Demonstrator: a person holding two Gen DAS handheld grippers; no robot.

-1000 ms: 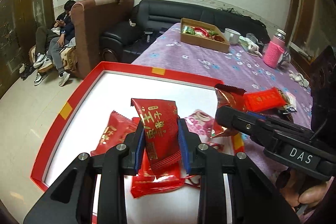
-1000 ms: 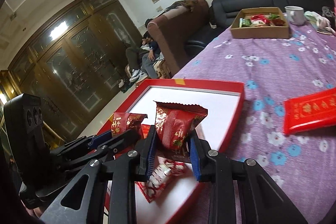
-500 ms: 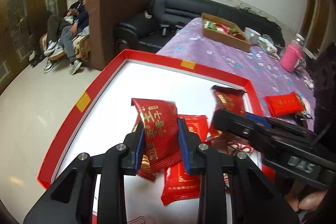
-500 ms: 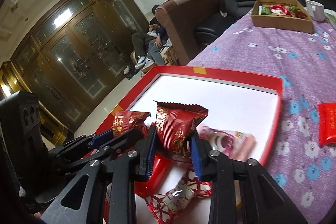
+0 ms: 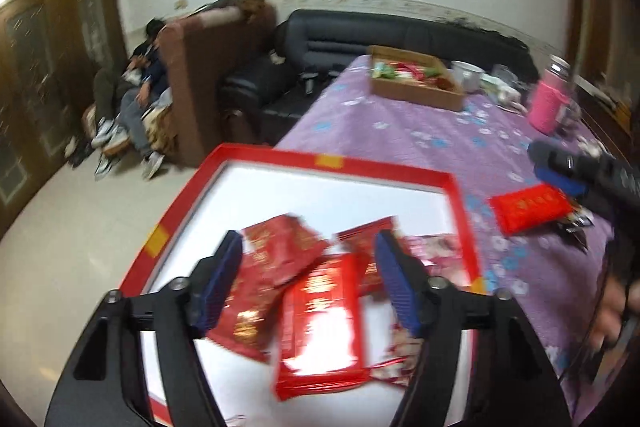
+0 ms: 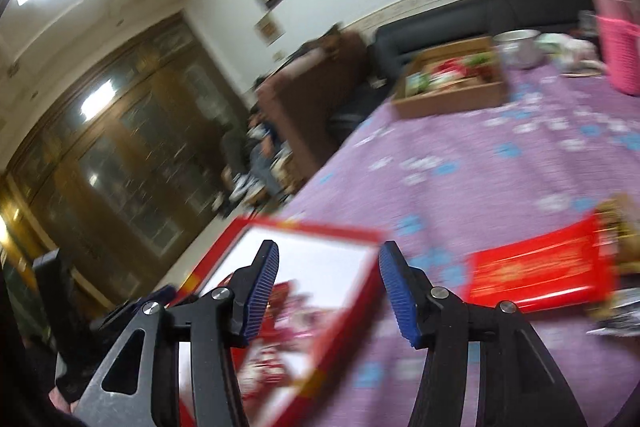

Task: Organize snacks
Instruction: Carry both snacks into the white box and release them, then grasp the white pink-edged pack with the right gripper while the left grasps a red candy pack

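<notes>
Purple flowered cloth covers your table (image 5: 452, 143), and the red-rimmed white tray (image 5: 384, 175) sits at its near left corner. Red snack packets (image 5: 320, 311) lie heaped by the tray's near edge, one more red packet (image 6: 540, 275) on the cloth just right of it. Your left gripper (image 5: 308, 283) has just been opening, fingers spread above the heap, gripping nothing. Your right gripper (image 6: 328, 291), over the tray's right rim, likewise spread and empty.

Two black handheld grippers with blue pads
Each gripper, left (image 5: 308, 277) and right (image 6: 328, 291), has black angular linkage arms, silver round screws at the joints, and ribbed blue pads lining its two fingers (image 5: 218, 281)
</notes>
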